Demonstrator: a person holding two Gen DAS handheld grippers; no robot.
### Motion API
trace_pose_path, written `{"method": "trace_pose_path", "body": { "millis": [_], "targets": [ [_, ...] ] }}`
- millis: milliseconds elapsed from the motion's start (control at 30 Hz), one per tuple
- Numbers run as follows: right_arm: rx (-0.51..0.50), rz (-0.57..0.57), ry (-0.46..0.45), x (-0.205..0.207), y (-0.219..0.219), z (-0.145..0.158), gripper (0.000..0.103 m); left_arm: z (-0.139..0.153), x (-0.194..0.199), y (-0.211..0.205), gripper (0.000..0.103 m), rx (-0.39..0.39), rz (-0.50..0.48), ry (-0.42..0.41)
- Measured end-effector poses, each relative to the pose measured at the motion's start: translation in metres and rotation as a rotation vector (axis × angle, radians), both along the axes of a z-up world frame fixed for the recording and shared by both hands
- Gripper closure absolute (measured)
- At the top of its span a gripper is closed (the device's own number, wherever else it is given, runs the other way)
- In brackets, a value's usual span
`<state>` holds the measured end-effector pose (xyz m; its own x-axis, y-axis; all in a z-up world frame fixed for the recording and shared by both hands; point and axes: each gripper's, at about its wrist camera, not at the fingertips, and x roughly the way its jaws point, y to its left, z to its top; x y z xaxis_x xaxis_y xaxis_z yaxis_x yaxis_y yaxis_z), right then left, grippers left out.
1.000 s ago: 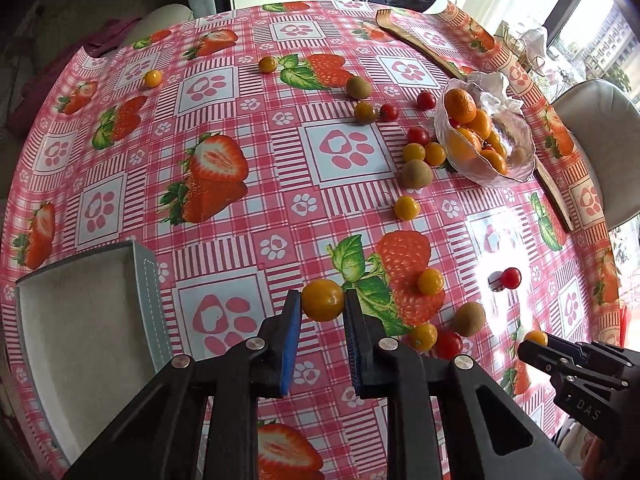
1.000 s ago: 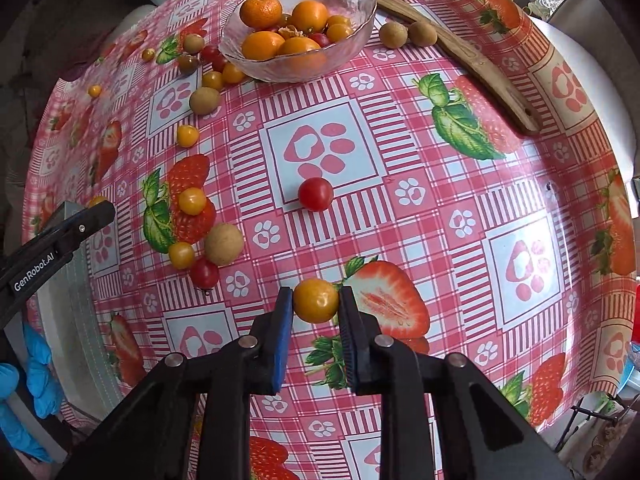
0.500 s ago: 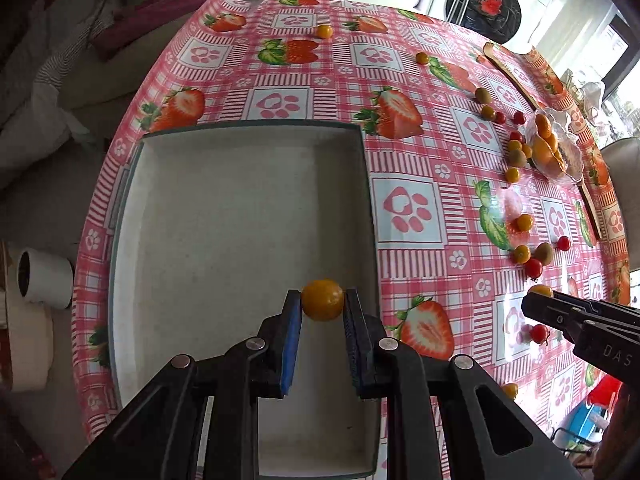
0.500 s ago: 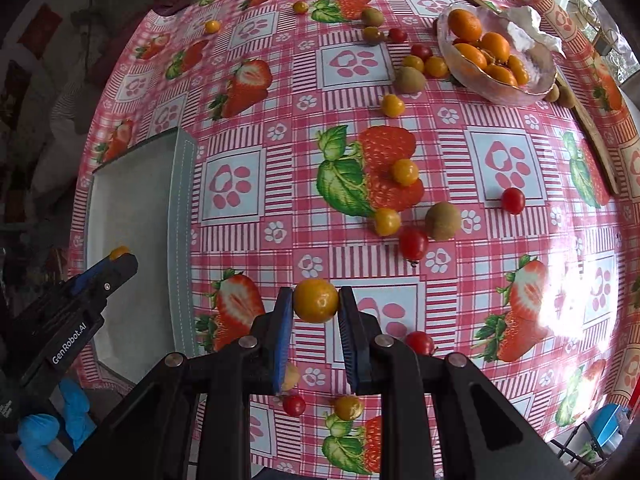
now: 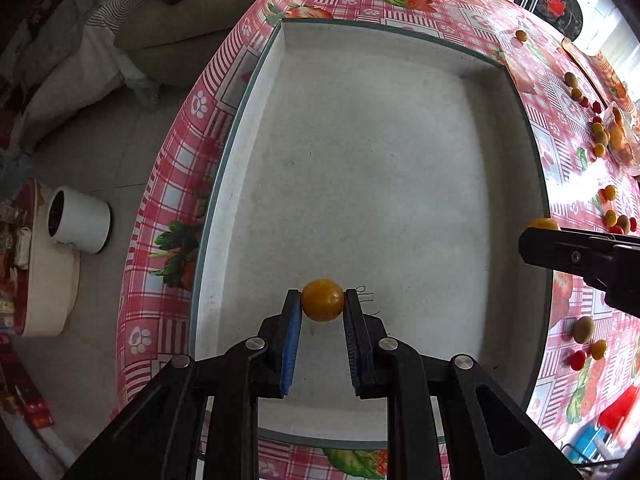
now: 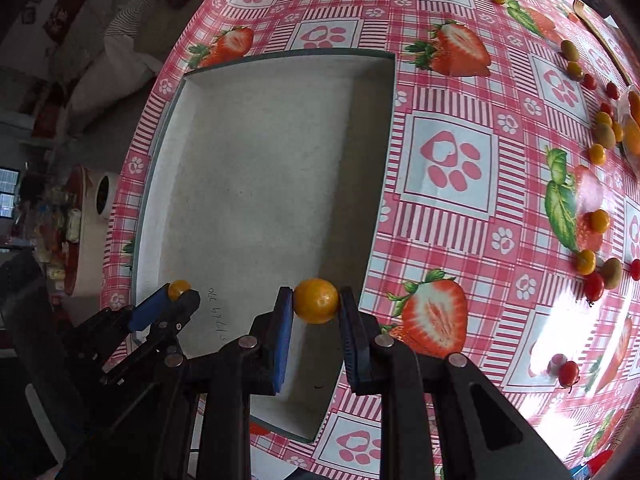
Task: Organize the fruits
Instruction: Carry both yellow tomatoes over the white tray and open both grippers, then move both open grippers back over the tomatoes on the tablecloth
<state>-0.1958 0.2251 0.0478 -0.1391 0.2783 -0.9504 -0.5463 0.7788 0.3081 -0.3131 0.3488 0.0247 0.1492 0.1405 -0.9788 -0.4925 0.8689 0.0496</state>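
Each small round yellow-orange fruit was pinched between nearly shut jaws, the left gripper over the empty shallow grey tray and the right gripper above its edge, evidently to drop them in.

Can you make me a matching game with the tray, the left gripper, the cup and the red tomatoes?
Things:
1. tray
2. left gripper
3. cup
4. red tomatoes

Places or states:
A. loose on the tablecloth
B. down on the floor
C. shut on a yellow tomato
D. nothing lying in it

Pairs: 1-D, 2-C, 3-B, 4-A
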Motion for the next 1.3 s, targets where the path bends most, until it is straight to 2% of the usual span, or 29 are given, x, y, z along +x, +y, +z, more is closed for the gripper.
{"method": "trace_pose_path", "body": {
  "millis": [433,500,533,567,600,667,700,867,1000,1300],
  "targets": [
    [-0.087,0.007,0.025,0.003,0.032,-0.044,0.077,-0.011,0.0,-0.02,0.078,0.05,-0.081,0.018],
    [-0.072,0.003,0.045,0.001,0.03,-0.04,0.071,-0.011,0.0,-0.023,0.044,0.081,-0.085,0.026],
    [-0.057,-0.001,0.06,0.002,0.03,-0.04,0.064,-0.009,-0.002,-0.024,0.02,0.101,-0.083,0.017],
    [-0.042,-0.007,0.071,0.005,0.031,-0.039,0.054,-0.003,-0.003,-0.024,0.019,0.125,-0.084,-0.004],
    [-0.026,-0.009,0.075,0.008,0.03,-0.036,0.048,-0.002,0.0,-0.026,0.019,0.134,-0.092,-0.009],
    [0.005,-0.008,0.055,0.008,0.03,-0.024,0.032,-0.002,0.001,-0.029,0.019,0.133,-0.107,0.007],
    [0.01,-0.01,0.035,0.009,0.031,-0.019,0.03,-0.002,0.001,-0.031,0.019,0.128,-0.11,0.011],
    [0.048,-0.062,-0.004,0.019,0.01,0.006,0.029,0.009,0.006,-0.039,0.019,0.122,-0.133,0.008],
    [0.027,-0.13,-0.034,0.034,-0.036,0.017,0.029,0.026,0.021,-0.052,0.019,0.126,-0.178,-0.016],
    [-0.079,-0.339,-0.035,0.054,-0.149,0.006,0.029,0.054,0.078,-0.104,0.019,0.12,-0.354,-0.084]
  ]
}}
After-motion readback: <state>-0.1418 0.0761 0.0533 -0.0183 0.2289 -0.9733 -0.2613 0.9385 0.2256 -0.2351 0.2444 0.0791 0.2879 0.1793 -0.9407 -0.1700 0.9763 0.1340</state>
